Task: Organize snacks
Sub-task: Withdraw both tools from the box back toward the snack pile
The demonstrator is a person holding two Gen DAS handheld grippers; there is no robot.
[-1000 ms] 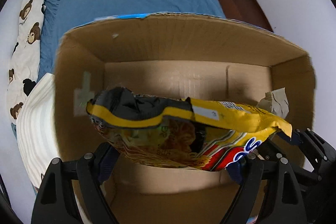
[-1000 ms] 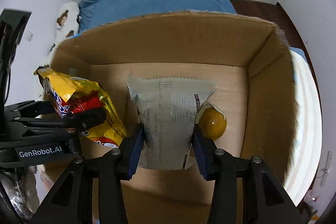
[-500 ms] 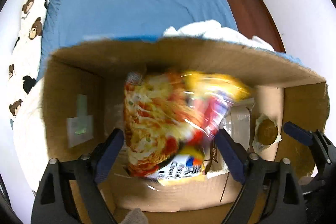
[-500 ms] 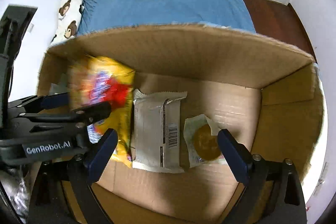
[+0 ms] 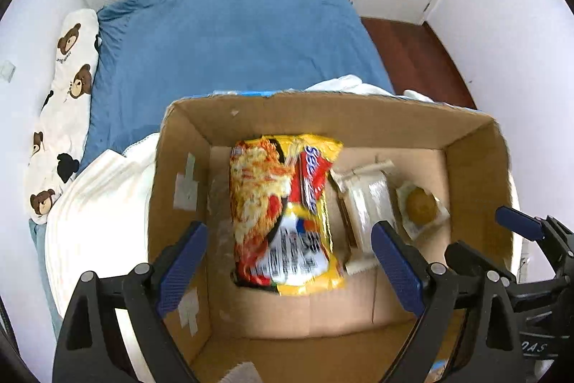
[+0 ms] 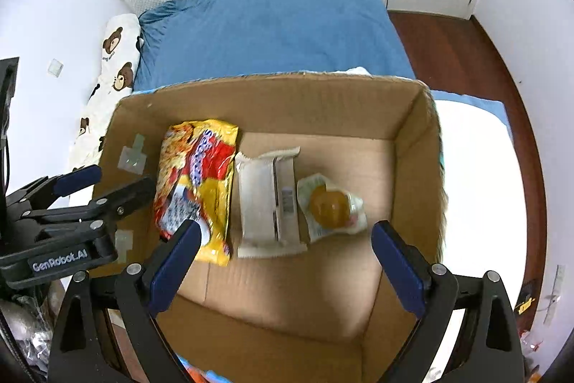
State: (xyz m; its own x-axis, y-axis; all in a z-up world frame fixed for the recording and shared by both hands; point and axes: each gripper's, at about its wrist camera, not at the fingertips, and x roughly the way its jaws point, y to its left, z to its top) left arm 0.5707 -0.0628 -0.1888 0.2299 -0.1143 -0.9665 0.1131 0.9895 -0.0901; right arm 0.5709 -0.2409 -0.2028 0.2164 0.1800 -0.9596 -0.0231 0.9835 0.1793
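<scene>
An open cardboard box [image 5: 344,113] [image 6: 272,92] holds three snacks side by side on its floor. A yellow and red noodle packet [image 5: 287,214] [image 6: 195,182] lies at the left, a silver-white wrapped bar [image 5: 366,203] [image 6: 269,200] in the middle, a clear pack with a round golden cake [image 5: 421,207] [image 6: 330,203] at the right. My left gripper [image 5: 290,271] is open and empty above the noodle packet. My right gripper [image 6: 283,264] is open and empty above the bar and cake. The left gripper also shows at the left of the right wrist view [image 6: 97,185].
The box stands on white bedding [image 5: 100,225] [image 6: 477,182] at the foot of a bed with a blue sheet [image 5: 233,49] [image 6: 272,24]. A bear-print pillow [image 5: 61,139] [image 6: 114,67] lies along the left wall. Dark wood floor [image 5: 412,52] and white doors are at the right.
Both grippers have opened and let go: the noodle packet and the wrapped bar dropped onto the box floor. Both grippers then rose away from the box.
</scene>
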